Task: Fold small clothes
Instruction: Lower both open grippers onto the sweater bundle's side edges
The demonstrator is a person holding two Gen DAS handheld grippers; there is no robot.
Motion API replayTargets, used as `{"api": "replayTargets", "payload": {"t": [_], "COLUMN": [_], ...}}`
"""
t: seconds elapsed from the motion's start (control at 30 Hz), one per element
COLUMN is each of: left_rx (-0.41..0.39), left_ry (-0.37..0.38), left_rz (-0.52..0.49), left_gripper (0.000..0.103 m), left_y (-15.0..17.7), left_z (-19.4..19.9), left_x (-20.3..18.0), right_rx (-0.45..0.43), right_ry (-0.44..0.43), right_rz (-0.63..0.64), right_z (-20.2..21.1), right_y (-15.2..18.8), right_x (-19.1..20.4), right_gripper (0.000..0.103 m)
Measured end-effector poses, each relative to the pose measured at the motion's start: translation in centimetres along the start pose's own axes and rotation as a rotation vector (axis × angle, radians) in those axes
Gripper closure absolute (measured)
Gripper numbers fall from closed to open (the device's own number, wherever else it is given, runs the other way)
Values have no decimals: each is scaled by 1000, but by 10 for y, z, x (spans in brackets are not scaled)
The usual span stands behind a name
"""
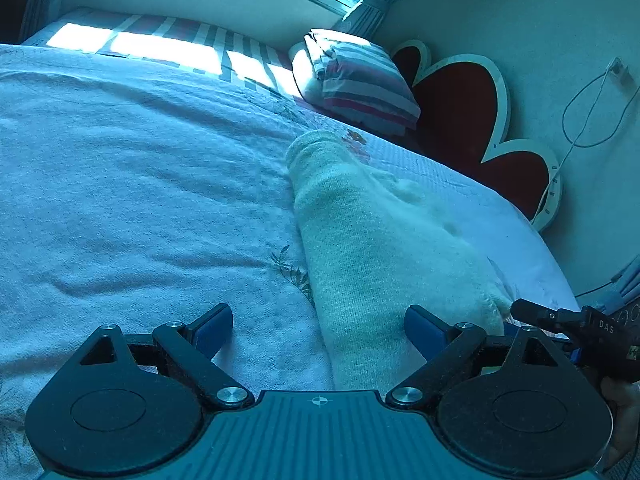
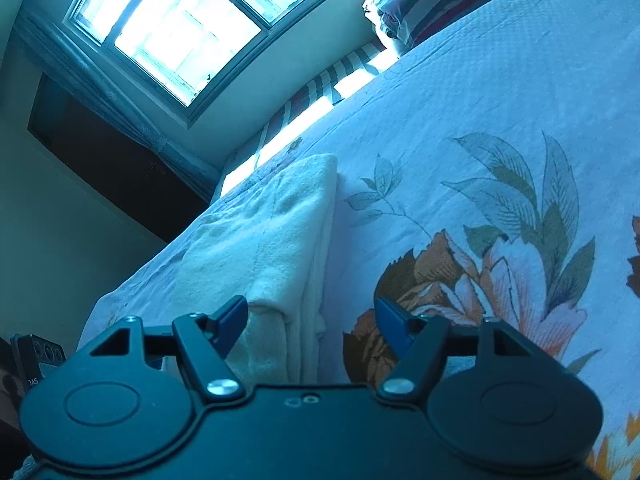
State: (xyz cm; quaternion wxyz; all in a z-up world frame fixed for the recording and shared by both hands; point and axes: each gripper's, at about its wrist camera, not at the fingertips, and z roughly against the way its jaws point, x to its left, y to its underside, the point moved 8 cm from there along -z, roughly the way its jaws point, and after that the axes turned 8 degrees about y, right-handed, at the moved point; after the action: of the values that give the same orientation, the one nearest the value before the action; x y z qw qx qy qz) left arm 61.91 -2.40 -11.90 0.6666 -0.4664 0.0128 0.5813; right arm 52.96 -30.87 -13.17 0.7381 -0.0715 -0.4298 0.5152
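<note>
The bed (image 1: 140, 180) filled both views, spread with a pale, finely waffled cover (image 2: 500, 100) printed with large orange flowers and grey-green leaves. At its far end sat a striped pillow (image 1: 360, 80), plump and soft, against a scalloped dark-red headboard (image 1: 460, 112).

The garment (image 1: 360, 240), a cream knit with a fuzzy, ribbed surface, lay flat on the cover as a long narrow band, its layers stacked and one long edge rounded where the cloth doubled over. Judging by that shape, the lengthwise folds were done; what seemed left was bringing one short end over the other to make a compact bundle. Whether sleeves were tucked inside could not be told from either view.

The left gripper (image 1: 318, 328) hung low over the near end of the garment with its blue pads wide apart, one side above the knit, clamping nothing. The right gripper (image 2: 312, 320) stood likewise apart at the other end, cloth beneath its gap but not pinched.
</note>
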Motion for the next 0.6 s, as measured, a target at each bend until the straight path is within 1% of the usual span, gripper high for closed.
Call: {"api": "replayTargets", "payload": {"t": [0.03, 0.07, 0.17, 0.2, 0.27, 0.3, 0.37, 0.4, 0.47, 0.53, 0.6], "left_rx": [6, 14, 39, 53, 73, 81, 84, 83, 81, 95, 109], "left_ry": [15, 46, 176, 225, 293, 315, 344, 363, 409, 430, 430], "left_rz": [1, 4, 62, 87, 125, 133, 145, 160, 190, 188, 173], "left_gripper": [11, 11, 12, 12, 12, 13, 15, 16, 17, 20, 28], "left_y": [-1, -2, -2, 0, 2, 3, 4, 3, 1, -2, -4], "left_z": [-1, -2, -6, -9, -15, -18, -22, -25, -29, -35, -40], "left_x": [1, 0, -2, -2, -2, -1, 0, 2, 5, 5, 5], "right_rx": [1, 2, 5, 11, 30, 40, 65, 77, 100, 131, 154], "right_ry": [-5, -8, -22, -34, -75, -103, -133, -141, -175, -212, -232], "right_rz": [-3, -5, -2, -5, -30, -49, -72, -74, -78, -75, -52], "right_z": [0, -1, -2, -3, -6, -7, -10, -11, -13, -17, -23], "right_y": [0, -1, -3, -3, -5, -6, -8, -8, -10, -12, -15], "right_x": [0, -1, -2, -2, -4, -5, -10, -11, -13, -12, -10], "right_gripper": [32, 32, 32, 31, 31, 31, 32, 34, 34, 34, 37]}}
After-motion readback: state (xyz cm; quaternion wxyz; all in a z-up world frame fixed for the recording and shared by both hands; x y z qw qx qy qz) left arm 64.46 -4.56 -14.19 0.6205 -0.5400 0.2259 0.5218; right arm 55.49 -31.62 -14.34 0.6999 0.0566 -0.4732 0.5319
